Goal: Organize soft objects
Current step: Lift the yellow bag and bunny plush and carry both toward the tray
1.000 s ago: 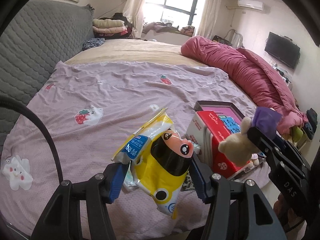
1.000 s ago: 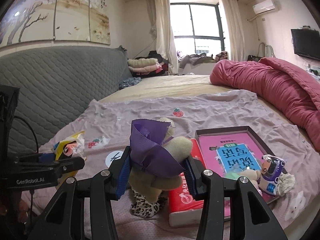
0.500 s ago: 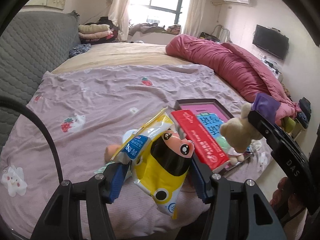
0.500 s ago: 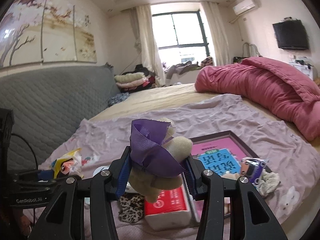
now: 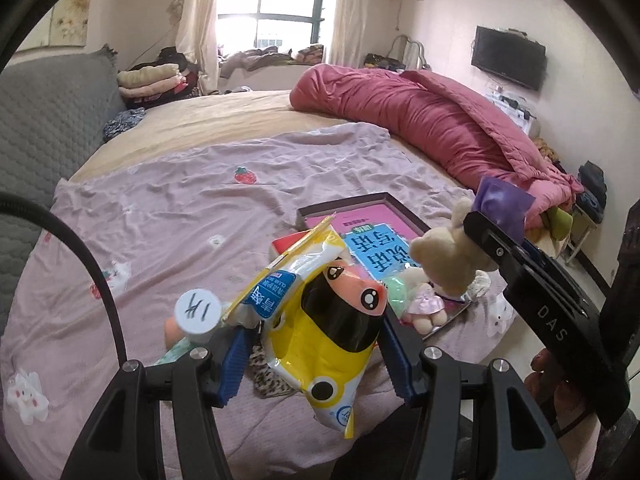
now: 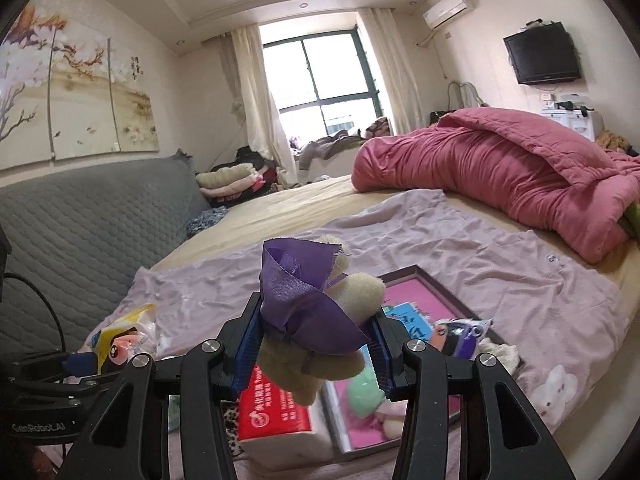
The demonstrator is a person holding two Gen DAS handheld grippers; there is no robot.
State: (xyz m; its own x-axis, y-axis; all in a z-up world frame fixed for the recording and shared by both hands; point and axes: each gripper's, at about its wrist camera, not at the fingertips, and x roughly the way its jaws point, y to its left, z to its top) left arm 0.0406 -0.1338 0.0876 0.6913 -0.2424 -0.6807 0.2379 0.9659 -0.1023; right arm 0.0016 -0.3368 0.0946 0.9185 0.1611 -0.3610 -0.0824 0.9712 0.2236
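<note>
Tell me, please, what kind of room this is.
Most likely a home bedroom. A large bed with a grey padded headboard fills the room, a red quilt lies bunched on it, and a TV hangs on the wall.

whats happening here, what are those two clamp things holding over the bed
A person is sorting soft things on a bed with a pair of handheld tongs. The left tongs grip a yellow cartoon wipes packet, lifted above the lilac blanket. The right tongs grip a beige plush toy with a purple ribbon, also held up in the air. Below them sit a red tissue pack and a dark tray with a pink book and more small toys in it.
</note>
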